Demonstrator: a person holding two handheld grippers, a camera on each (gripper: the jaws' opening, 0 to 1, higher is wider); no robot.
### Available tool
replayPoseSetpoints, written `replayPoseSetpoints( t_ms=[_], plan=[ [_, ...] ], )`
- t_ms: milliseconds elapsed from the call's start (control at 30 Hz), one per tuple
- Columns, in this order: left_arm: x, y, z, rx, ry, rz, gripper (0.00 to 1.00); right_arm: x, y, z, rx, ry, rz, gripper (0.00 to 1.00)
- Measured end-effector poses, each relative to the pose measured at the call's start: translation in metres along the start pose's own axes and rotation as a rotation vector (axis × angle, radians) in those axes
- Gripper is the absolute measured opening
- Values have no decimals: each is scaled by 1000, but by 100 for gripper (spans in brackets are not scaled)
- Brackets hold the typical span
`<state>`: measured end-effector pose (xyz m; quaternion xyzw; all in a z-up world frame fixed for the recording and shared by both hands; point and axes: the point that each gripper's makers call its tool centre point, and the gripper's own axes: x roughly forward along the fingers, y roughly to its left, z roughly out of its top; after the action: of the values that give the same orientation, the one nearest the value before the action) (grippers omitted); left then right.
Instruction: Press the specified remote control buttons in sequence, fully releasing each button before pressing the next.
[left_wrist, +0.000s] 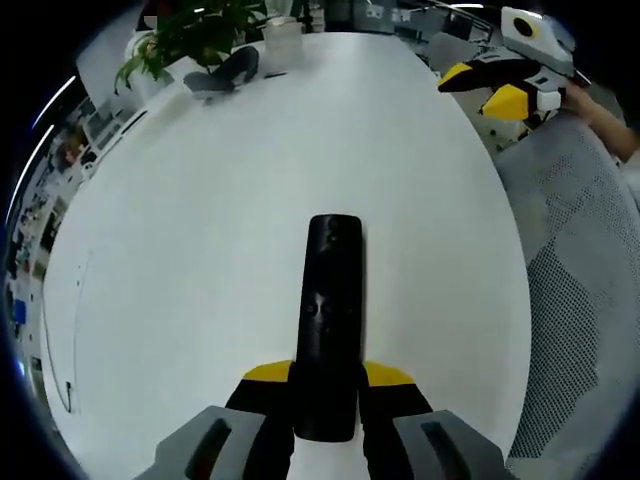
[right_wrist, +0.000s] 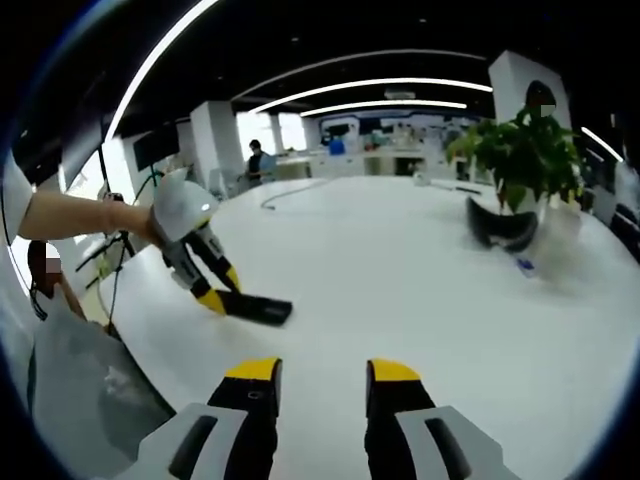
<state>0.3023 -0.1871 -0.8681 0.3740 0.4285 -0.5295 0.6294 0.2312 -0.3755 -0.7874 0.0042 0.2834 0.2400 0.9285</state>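
Right at the near edge of the white table (left_wrist: 200, 250), you are gripping the black remote control (left_wrist: 330, 320) with your left gripper (left_wrist: 328, 385). Its yellow-tipped jaws are clamping on the remote's near end, one on each side, and the remote is pointing straight out across the bare tabletop with its button face turned up. In the right gripper view you are seeing that same pairing from the side: the left gripper (right_wrist: 215, 295), with your hand wrapped round its pale body, is pinching the remote (right_wrist: 255, 308) low over the table (right_wrist: 400, 270) close to its edge.

Your right gripper (right_wrist: 325, 375) is hovering off to the side with its jaws spread apart and nothing between them. From the left gripper view it is showing out beyond the table's right edge (left_wrist: 505, 85), well apart from the remote, above a pale mesh chair back (left_wrist: 580, 220).

Farther out, toward the far edge, a dark headset-like object (left_wrist: 225, 72) is lying beside a potted plant (left_wrist: 190, 35), and the right gripper view is catching both too, plant (right_wrist: 525, 150) standing just behind the dark object (right_wrist: 500, 225). A cable (right_wrist: 290, 195) is trailing along the far side of the table.
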Motion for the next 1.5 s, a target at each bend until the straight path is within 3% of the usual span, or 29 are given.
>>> replayPoseSetpoints(
  t_ms=[1500],
  plan=[
    [-1, -47, 3, 37, -12, -12, 23, 1, 4, -3, -9, 22, 12, 28]
  ],
)
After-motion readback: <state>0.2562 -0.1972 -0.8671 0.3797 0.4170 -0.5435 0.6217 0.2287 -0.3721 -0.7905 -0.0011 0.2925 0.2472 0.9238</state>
